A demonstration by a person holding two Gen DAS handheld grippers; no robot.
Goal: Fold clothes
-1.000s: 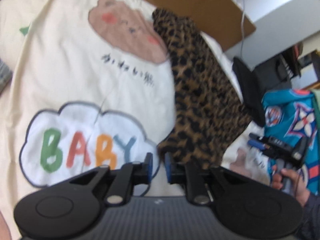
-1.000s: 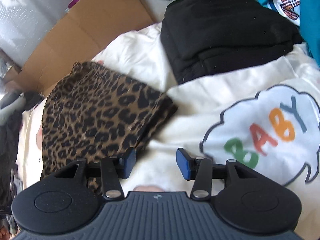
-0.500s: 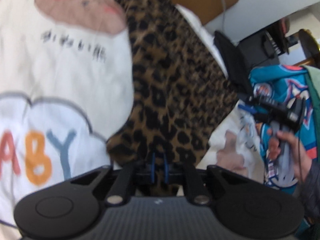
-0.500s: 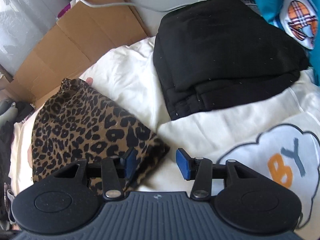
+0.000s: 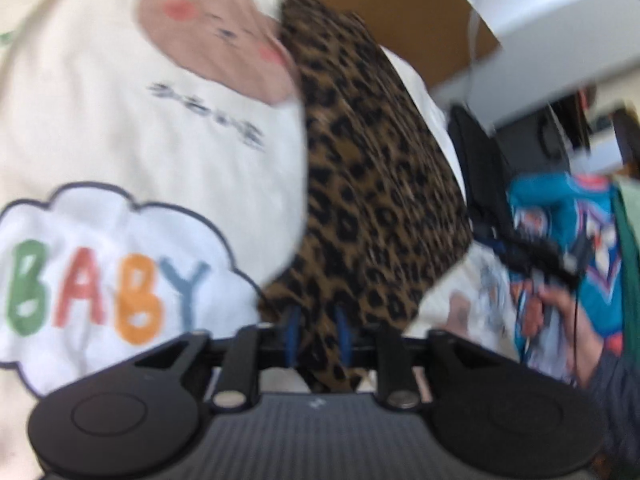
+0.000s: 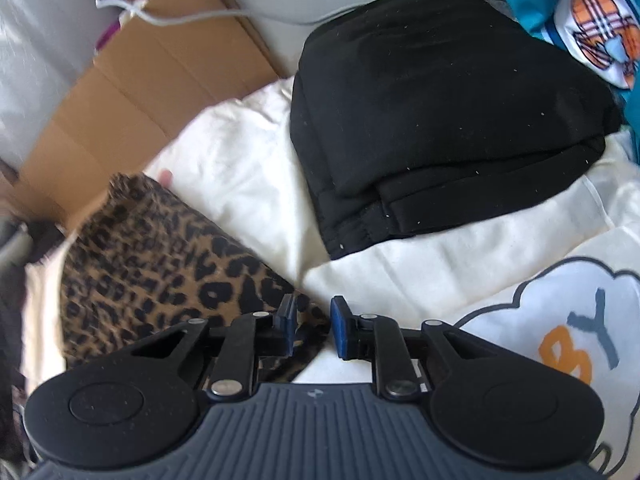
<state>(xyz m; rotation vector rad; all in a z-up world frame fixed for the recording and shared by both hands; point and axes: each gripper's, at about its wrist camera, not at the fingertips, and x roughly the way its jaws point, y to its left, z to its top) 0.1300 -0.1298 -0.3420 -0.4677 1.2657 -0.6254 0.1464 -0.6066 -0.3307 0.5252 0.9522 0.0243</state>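
A leopard-print garment lies folded on a cream blanket printed with a "BABY" cloud. My left gripper is at its near corner. Its jaws are opening, and a strip of the leopard fabric still runs between the blue pads. My right gripper is at another corner of the leopard garment. Its jaws are closing around the tip of that corner, with a gap still showing beside the pads. In the blurred left wrist view a person's hand holds the right gripper.
A folded black garment rests on the cream blanket beyond the right gripper. Flattened cardboard with a white cable lies at the back. A teal printed cloth is heaped at the far right.
The left jaws, shut on the leopard corner half a second ago, have spread apart. The right gripper slid up to the leopard corner and its jaws have narrowed.
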